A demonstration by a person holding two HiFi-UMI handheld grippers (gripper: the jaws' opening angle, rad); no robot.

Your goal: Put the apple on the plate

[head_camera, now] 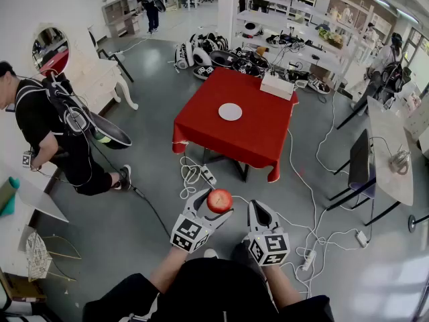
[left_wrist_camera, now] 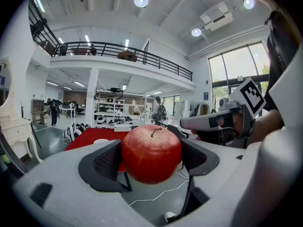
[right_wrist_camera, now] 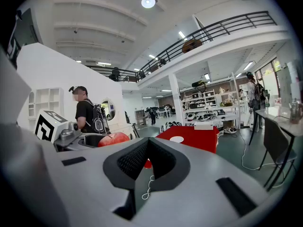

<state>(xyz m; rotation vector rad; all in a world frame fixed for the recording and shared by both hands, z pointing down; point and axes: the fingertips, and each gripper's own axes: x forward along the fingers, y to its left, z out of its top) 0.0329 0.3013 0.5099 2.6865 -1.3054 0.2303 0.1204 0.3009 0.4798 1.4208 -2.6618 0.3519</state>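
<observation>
A red apple sits between the pads of my left gripper, which is shut on it, held in the air over the grey floor. My right gripper hangs just to the right, its jaws together with nothing between them. From the right gripper view the apple shows at the left. The white plate lies on the red-clothed table, some way ahead of both grippers.
A white box rests on the table's far corner. Cables and a power strip lie on the floor between me and the table. A person stands at the left. A desk with a dark chair stands at the right.
</observation>
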